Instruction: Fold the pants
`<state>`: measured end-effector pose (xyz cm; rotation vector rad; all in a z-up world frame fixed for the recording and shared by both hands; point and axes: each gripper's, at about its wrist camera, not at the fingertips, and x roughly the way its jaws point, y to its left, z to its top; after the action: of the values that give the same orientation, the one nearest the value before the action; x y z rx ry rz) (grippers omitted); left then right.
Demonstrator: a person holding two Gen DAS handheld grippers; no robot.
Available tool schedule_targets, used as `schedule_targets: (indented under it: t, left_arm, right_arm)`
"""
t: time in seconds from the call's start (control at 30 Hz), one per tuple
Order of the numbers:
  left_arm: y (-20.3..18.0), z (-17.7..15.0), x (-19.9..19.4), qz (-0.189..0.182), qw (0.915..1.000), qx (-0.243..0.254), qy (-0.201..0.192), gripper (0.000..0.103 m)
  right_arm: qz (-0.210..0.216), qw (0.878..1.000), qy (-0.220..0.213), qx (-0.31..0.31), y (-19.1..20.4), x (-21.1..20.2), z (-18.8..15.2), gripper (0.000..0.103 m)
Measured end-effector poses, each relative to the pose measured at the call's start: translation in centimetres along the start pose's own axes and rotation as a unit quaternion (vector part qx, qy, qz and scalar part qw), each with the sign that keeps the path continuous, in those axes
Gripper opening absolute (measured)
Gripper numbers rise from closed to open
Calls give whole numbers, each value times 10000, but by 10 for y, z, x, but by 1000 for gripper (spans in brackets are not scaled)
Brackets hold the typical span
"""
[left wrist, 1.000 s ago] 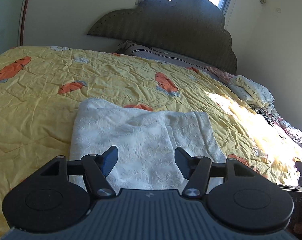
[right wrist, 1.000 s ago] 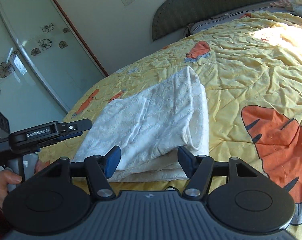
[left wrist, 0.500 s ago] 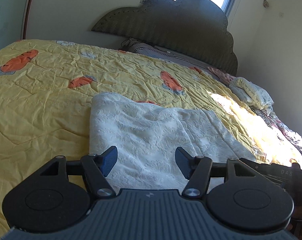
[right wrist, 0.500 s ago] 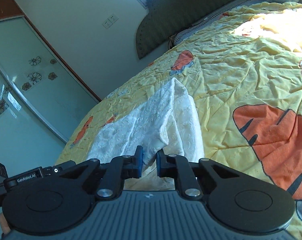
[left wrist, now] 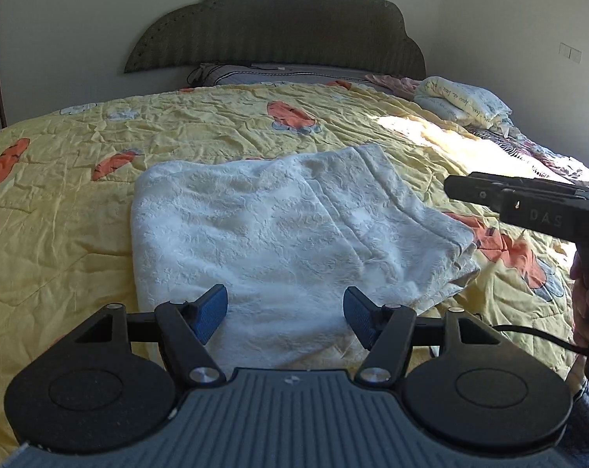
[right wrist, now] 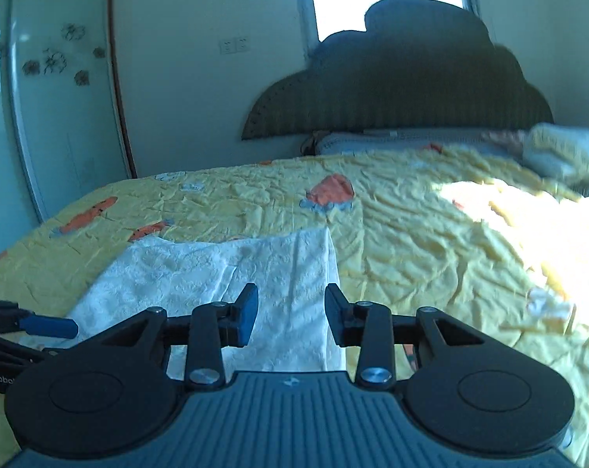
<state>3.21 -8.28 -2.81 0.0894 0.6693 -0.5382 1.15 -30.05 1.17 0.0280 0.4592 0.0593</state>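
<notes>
The bed [left wrist: 79, 210] under its yellow quilt is carrying the white pants [left wrist: 278, 226], which are now lying as a folded rectangle near the foot edge, layers overlapping on the right side. The right gripper [right wrist: 291, 314], clamped on the cloth half a second ago, is now holding its jaws apart and empty over the pants' right edge. The left gripper [left wrist: 284, 314] is hovering above the near hem, jaws wide, gripping nothing. That release suggests this fold is laid down.

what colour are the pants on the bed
White, with an embossed texture; the pants show best in the left wrist view.
</notes>
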Motion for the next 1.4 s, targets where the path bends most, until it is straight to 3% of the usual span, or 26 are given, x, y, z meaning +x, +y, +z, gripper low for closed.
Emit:
schedule_targets:
  t: [0.1,0.2,0.27,0.37,0.47,0.63,0.73,0.87,1.07,1.27,1.4]
  left_arm:
    - [3,1,-2,147,9995,-249,-141,71]
    - [12,0,4,253,9982,-536,79,73]
    - [7,-3,6,191,9990,-375,171,73]
    - [-13,-4,2,419,9990,124,-3,74]
    - [-14,3,6,552,9984,-115,-56,76]
    - [-11,13,9,752,9963,-407,-24,78]
    - [-9,13,10,842,9949,-552,26,79]
    - [-9,12,10,982,9930,-649,52,80]
    - [-12,11,8,995,9929,-631,139,80]
    - [1,17,1,1062,9928,-545,-94,84]
    - [37,29,2,953,9930,-668,-208,92]
  right_arm:
    - [389,9974,581,193,-3,19,-9,36]
    - [137,9959,872,187,-12,22,-24,35]
    - [52,9965,822,164,-13,16,-23,35]
    - [322,9973,657,88,-7,6,-14,37]
    - [367,9962,764,-221,3,12,-16,36]
    - [-43,9936,937,-627,8,15,-25,36]
    - [28,9951,784,-607,11,5,-19,38]
    - [171,9937,722,-840,22,2,-18,53]
    - [185,9911,975,-883,20,7,-28,53]
    - [348,9960,779,-259,-7,5,-11,54]
    - [531,9945,721,543,-52,29,-2,64]
